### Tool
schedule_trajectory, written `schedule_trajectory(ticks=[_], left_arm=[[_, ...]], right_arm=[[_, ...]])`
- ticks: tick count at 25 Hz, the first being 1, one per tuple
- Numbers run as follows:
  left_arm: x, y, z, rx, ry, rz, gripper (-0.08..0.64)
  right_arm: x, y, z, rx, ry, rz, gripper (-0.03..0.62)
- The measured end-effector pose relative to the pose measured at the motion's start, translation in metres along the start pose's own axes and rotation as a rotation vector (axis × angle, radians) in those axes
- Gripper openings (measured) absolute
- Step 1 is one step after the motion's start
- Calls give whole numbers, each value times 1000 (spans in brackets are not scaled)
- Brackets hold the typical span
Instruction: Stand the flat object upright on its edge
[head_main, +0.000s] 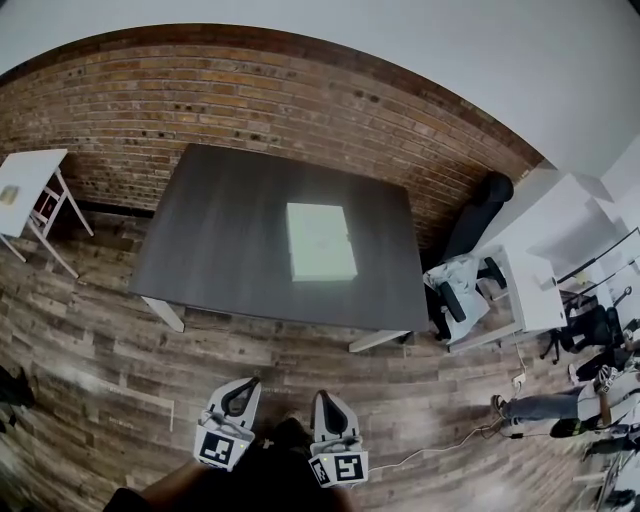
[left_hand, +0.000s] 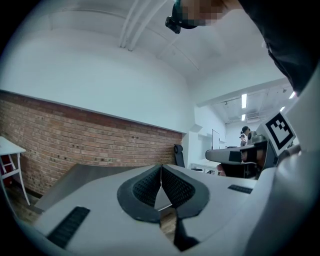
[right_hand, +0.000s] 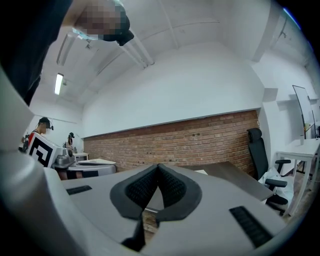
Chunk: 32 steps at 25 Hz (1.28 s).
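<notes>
two grippers are being held low at the near edge of the scene, over the wooden floor (head_main: 120, 340) and well apart from the task's thing. the left gripper (head_main: 242, 388) and the right gripper (head_main: 326, 400) are being kept side by side, each with its jaws pressed together and nothing between them; in the gripper views the ribbed pads (left_hand: 145, 189) (right_hand: 141, 188) are being seen meeting at their tips.

the flat object (head_main: 320, 241), a pale slab, is lying flat on the dark table (head_main: 220, 230), a little right of the table's middle and untouched.

several things are being judged likely to go wrong from here. if the jaws are not being opened before the slab is reached, no edge is being gripped and the slab is only being pushed across the smooth top, perhaps toward the far side by the brick wall (head_main: 250, 90). if one edge is being levered up while the opposite edge is not being braced by the other gripper, the slab is probably being slid rather than tipped. once raised, it is being balanced on a narrow edge, so an uneven release is likely being followed by toppling.
</notes>
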<state>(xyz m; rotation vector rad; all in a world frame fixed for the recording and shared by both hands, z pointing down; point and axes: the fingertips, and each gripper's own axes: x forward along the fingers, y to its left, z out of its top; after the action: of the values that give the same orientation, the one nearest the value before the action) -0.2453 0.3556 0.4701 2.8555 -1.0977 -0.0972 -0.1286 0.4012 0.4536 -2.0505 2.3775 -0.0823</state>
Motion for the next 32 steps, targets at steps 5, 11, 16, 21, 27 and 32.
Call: schedule_trajectory(ticks=[5,11,16,21,27,32], left_arm=[[0,9,0,-9,-2,0,34],[20,16,-7,4,9,12,34],[47,16,-7,1,3,18,34],[84,20,-8,5,2,41,34],[140,28,-13,0,23,55,34],[190,35,-16,7,39,63,34]], right_arm=[[7,3,-2,2,4,-10,23],[24,-11,-6,-4,4,0,25],[43,-35,-4,0,-3,7,24],[69,-67,-3,2,-1,26,23],[112,-110,0,4,11,43,24],[147,-140,7,10,16,82,25]])
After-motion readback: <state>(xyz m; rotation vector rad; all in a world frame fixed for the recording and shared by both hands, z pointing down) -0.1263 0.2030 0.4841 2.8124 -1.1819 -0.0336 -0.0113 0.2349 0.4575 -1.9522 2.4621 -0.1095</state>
